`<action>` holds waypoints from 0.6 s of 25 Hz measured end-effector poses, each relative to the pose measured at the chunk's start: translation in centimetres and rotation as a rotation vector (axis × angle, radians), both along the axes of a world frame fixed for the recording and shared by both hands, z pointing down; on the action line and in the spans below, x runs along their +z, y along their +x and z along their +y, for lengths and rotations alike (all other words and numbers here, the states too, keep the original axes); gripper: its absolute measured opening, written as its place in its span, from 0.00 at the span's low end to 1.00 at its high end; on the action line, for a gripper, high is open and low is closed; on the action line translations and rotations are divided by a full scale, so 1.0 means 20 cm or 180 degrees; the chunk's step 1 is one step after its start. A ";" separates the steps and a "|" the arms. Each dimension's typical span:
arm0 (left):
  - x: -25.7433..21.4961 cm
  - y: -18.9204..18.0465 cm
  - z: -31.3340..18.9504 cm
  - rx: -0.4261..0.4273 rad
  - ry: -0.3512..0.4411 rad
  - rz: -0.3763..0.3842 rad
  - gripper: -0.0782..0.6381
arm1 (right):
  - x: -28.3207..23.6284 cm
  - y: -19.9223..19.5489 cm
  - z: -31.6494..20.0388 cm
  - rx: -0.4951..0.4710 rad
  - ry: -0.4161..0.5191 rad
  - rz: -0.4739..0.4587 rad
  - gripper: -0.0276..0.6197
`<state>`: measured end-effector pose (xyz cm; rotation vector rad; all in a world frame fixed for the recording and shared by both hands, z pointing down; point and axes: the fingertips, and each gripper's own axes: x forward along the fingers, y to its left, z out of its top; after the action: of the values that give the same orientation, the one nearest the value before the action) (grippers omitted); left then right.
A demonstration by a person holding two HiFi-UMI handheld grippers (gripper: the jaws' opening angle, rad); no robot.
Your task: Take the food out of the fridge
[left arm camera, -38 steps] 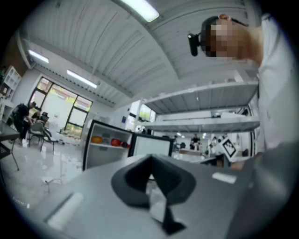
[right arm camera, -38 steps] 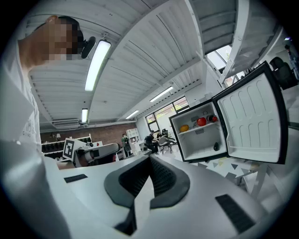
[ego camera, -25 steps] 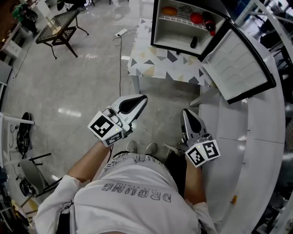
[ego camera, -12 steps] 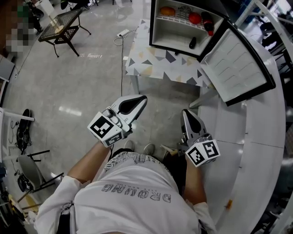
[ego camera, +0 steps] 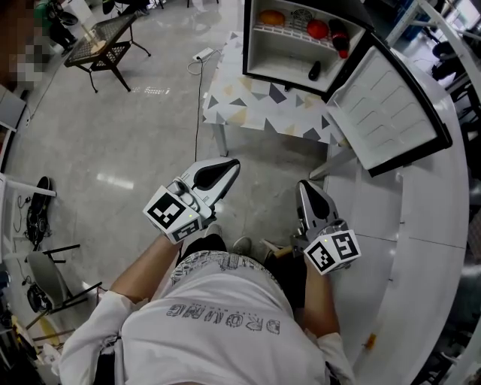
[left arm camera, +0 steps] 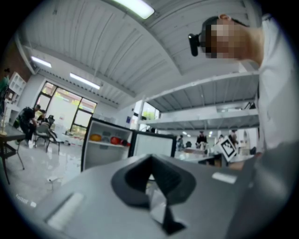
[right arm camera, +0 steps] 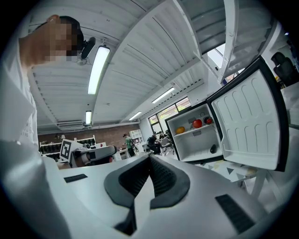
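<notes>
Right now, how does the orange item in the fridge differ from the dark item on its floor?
The orange item is bright orange and looks round; the dark item looks black and elongated. The orange item sits on the upper shelf, at its left; the dark item lies lower and further right, on the floor of the fridge. Both are inside it, with the door open.

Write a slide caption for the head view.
Shut and empty, the left gripper and right gripper face an open fridge, food inside, on a patterned table.
</notes>
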<state>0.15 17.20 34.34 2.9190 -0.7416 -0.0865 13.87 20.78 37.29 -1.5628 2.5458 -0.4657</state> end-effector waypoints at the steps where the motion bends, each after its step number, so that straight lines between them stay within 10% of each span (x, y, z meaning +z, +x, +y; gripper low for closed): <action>1: 0.00 0.00 -0.01 -0.0007 0.0001 0.0001 0.12 | 0.00 0.00 -0.01 -0.0002 -0.0001 0.0000 0.04; 15: 0.04 -0.05 -0.26 0.0026 -0.0059 0.0035 0.12 | 0.02 -0.05 -0.25 0.0020 -0.0031 0.0111 0.04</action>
<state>-0.85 12.08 35.18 2.9012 -0.7250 -0.0940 12.88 15.85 37.74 -1.5958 2.5673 -0.4549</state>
